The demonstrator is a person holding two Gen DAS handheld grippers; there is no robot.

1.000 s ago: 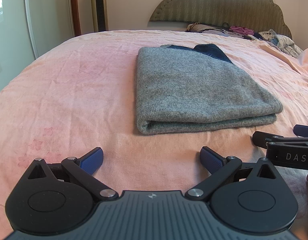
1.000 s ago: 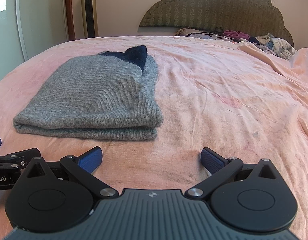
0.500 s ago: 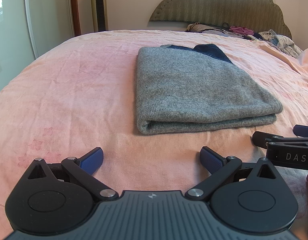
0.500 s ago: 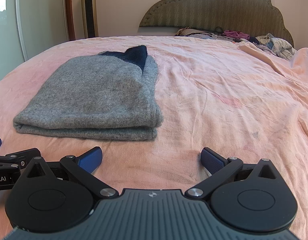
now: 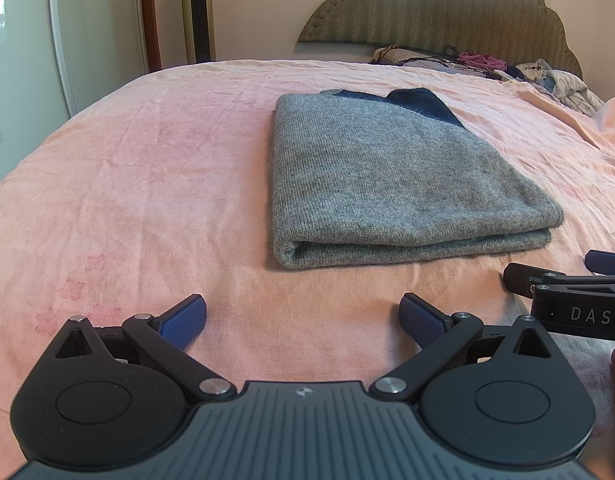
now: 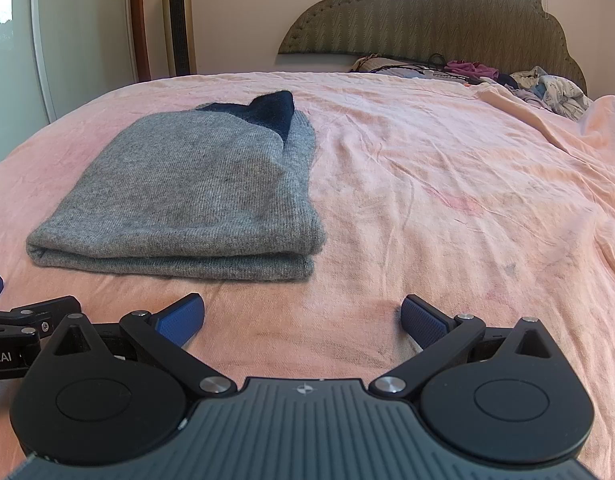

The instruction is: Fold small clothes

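Observation:
A grey knit garment with a dark blue part at its far end [image 5: 387,176] [image 6: 195,192] lies folded into a flat rectangle on the pink bedsheet [image 5: 139,184] [image 6: 447,208]. My left gripper [image 5: 303,316] hovers open just short of the fold's near edge, nothing between its blue pads. Open too, my right gripper [image 6: 303,316] sits near the garment's near right corner and holds nothing. Each gripper shows at the edge of the other's view: the right one [image 5: 567,280] at the far right, the left one [image 6: 11,312] at the far left.
A pile of loose clothes [image 6: 539,84] lies at the head of the bed under the padded headboard [image 6: 447,16]. A tall tower fan [image 6: 177,20] and a glass door [image 5: 27,40] stand beyond the bed's left side. Wrinkled bare sheet spreads to the garment's right.

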